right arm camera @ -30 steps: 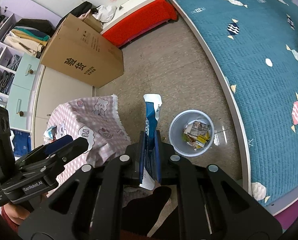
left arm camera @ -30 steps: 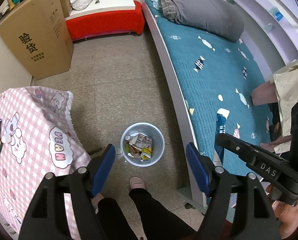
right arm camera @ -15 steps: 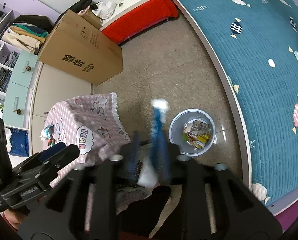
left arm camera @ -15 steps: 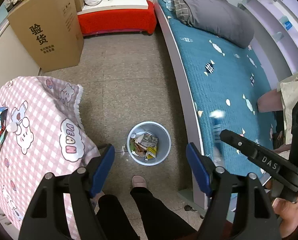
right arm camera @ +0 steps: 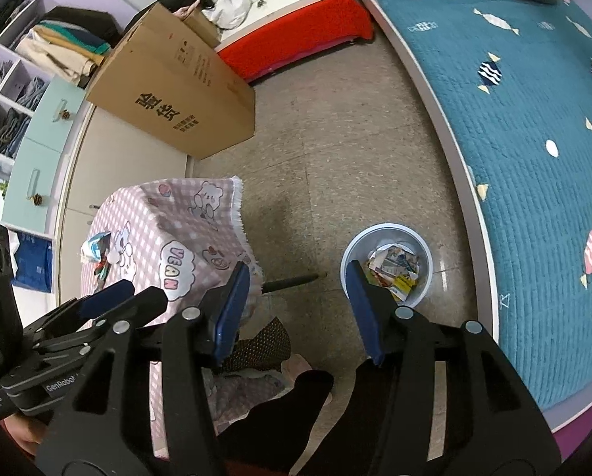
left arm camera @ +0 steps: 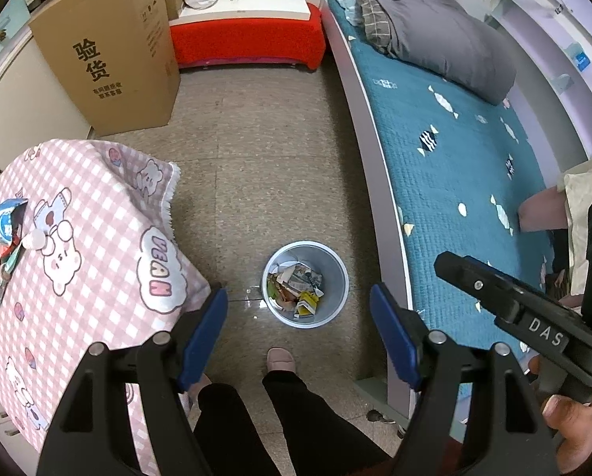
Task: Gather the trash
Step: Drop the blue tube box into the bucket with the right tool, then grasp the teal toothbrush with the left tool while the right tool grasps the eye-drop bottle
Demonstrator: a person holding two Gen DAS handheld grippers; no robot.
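Note:
A grey waste bin (left arm camera: pixel 337 273) (right arm camera: pixel 383 230) stands on the floor between table and bed, with crumpled paper and wrappers inside. My left gripper (left arm camera: pixel 298 289) hangs high above it, open and empty. The jaws of my right gripper (right arm camera: pixel 296 267) are opening, and nothing is between the blue pads (right arm camera: pixel 232 309). The bin lies just right of them in the right wrist view. A blue and white wrapper (left arm camera: pixel 6 218) (right arm camera: pixel 95 246) lies with other small scraps on the pink checked tablecloth (left arm camera: pixel 77 277) at the left.
A large cardboard box (left arm camera: pixel 109 51) stands at the back left, with a red bench (left arm camera: pixel 248 39) behind it. The bed with its teal cover (left arm camera: pixel 454 139) runs along the right. The person's dark-trousered legs and a slipper (left arm camera: pixel 280 359) are just below the bin.
The right gripper held a blue and white wrapper upright a second ago. Its jaws have spread and the wrapper is gone from between them. Both views have drifted slightly sideways.

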